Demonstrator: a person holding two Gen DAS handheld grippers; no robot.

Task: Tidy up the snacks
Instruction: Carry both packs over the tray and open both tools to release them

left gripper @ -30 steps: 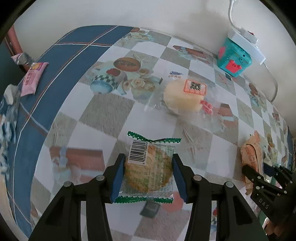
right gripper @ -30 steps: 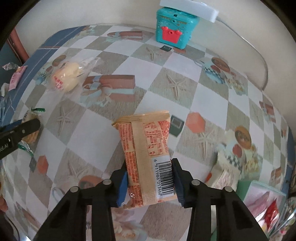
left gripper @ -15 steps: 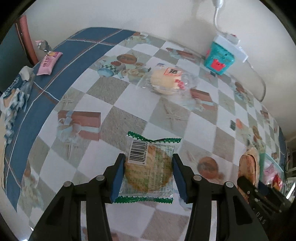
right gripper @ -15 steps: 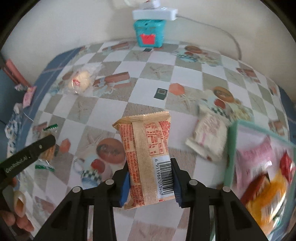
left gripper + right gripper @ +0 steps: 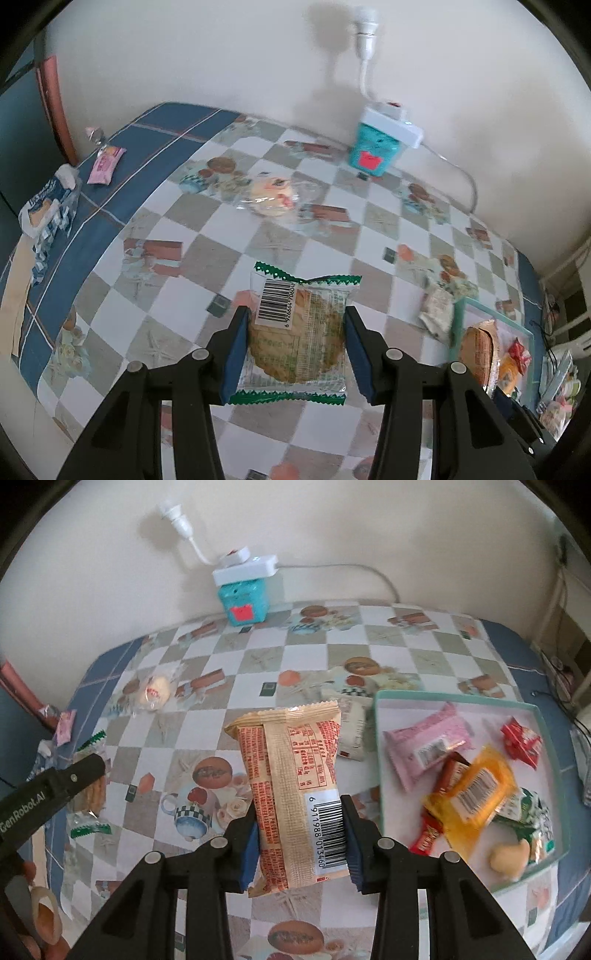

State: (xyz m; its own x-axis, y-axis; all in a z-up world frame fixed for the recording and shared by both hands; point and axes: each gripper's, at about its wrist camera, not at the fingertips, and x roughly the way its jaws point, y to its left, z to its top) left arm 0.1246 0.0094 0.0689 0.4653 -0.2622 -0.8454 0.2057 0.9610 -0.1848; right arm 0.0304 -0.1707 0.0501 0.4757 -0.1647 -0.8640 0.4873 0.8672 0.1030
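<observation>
My left gripper [image 5: 293,350] is shut on a clear, green-edged cookie packet [image 5: 299,332], held above the checkered tablecloth. In the right wrist view my right gripper [image 5: 300,843] is shut on an orange-and-beige snack pack [image 5: 295,786] with a barcode, lifted over the cloth just left of the teal-rimmed tray [image 5: 380,775]. That tray holds several snacks, among them a pink pack [image 5: 428,746] and a yellow one [image 5: 476,797]. A round bun in clear wrap [image 5: 271,192] lies on the cloth farther back. A pale packet [image 5: 351,727] lies beside the tray's left rim.
A teal box with a white power strip on top [image 5: 243,598] stands against the back wall, its cord trailing right. A pink wrapper [image 5: 105,168] and a blue-white bag [image 5: 48,210] lie on the blue border at the left. The other gripper's black arm [image 5: 48,797] reaches in at left.
Both grippers have risen and swung right with their packets, and the tray of snacks has come into view. The right gripper has rolled. Both grips held.
</observation>
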